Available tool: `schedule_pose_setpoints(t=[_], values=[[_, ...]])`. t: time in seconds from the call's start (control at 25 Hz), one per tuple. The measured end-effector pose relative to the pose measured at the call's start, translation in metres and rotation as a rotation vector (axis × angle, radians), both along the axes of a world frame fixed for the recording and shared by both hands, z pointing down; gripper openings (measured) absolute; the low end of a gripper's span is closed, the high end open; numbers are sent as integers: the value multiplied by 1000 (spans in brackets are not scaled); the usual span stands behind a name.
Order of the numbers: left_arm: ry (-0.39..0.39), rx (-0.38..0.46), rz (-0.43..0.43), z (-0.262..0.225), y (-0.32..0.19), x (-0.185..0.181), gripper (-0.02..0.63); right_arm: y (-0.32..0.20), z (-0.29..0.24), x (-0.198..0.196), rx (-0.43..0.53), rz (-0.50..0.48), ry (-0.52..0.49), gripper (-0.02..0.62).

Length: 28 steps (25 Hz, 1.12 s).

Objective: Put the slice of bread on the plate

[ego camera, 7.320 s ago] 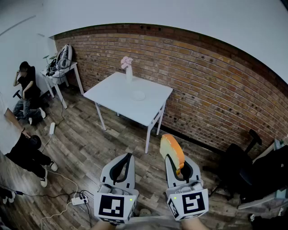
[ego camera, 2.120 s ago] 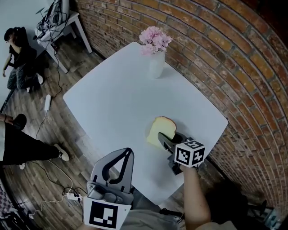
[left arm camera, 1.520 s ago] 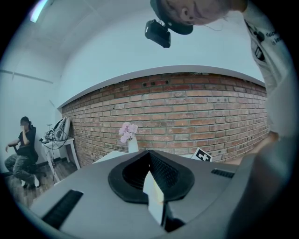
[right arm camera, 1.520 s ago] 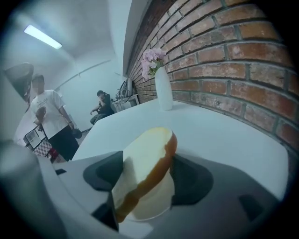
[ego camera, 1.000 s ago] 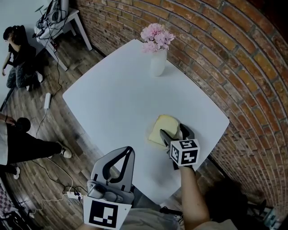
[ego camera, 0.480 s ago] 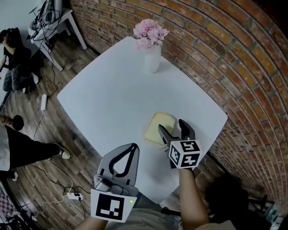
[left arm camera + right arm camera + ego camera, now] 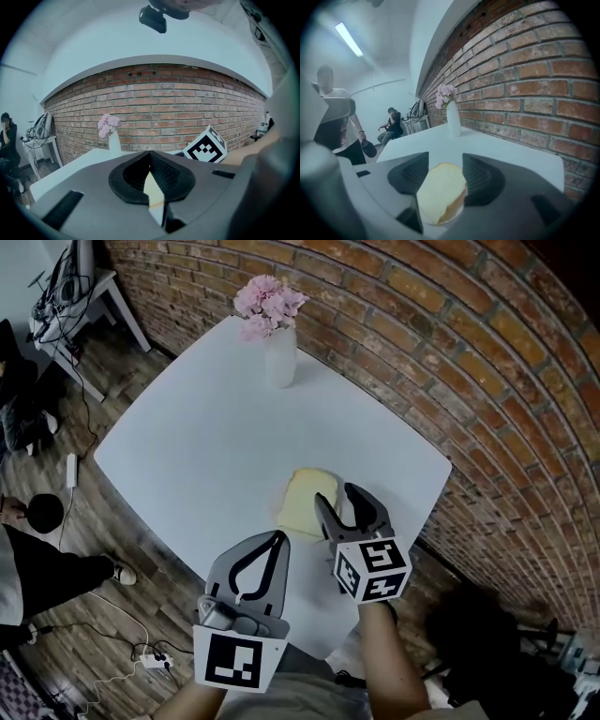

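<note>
The slice of bread [image 7: 302,502] lies flat on a white plate on the white table [image 7: 187,446], near the table's right front edge. My right gripper [image 7: 335,495] hovers just above and right of the bread. Its jaws are closing with nothing pressed between them. In the right gripper view, the bread [image 7: 439,192] shows through the gap between that gripper's [image 7: 445,171] jaws, and the plate rim [image 7: 459,212] peeks out under it. My left gripper [image 7: 279,537] is shut and empty, low at the front over the table's edge.
A white vase with pink flowers [image 7: 278,357] stands at the table's far side by the brick wall [image 7: 450,343]. A person [image 7: 37,559] stands on the wooden floor at the left. A small side table [image 7: 75,287] is at the far left.
The right gripper let go of the bread on the plate, rose off it and drew back toward me, its jaws narrowing. The left gripper moved forward and a little down.
</note>
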State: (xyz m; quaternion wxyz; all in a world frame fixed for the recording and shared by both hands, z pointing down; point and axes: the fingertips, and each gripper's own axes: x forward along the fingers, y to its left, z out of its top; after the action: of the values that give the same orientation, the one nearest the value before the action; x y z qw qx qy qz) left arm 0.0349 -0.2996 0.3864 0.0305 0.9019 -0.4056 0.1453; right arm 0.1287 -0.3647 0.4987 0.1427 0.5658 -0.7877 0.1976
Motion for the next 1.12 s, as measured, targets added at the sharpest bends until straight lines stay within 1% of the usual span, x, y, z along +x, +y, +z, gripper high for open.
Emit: schedule_pose_setpoints(t=[0.04,0.12,0.2,0.28,0.36,0.6,0.84,0.92,1.12], values=[[6,2,7,-1,0,3,9,2,-6,1,15,4,3,214],[16,12,24,-5,1,8,9,6,-19,3,51,20,15,139],[27,28,41,-10,1,12,9,10,-34,5,86,37,26,87],[40,36,46,-16,2,13,9,15,-50,4,118,45,31,53],[50,40,46,-21,4,14,9,22,-68,0,155,44,36,35],[73,72,51,-42,14,12,9,48,-124,-14,281,32,80,15],[115,110,63,-72,38,14,9,91,-176,-24,383,51,117,9],[128,123,68,-83,49,15,9,108,-189,-27,407,62,131,9],[156,123,65,-103,79,13,9,149,-212,-31,442,91,120,8]])
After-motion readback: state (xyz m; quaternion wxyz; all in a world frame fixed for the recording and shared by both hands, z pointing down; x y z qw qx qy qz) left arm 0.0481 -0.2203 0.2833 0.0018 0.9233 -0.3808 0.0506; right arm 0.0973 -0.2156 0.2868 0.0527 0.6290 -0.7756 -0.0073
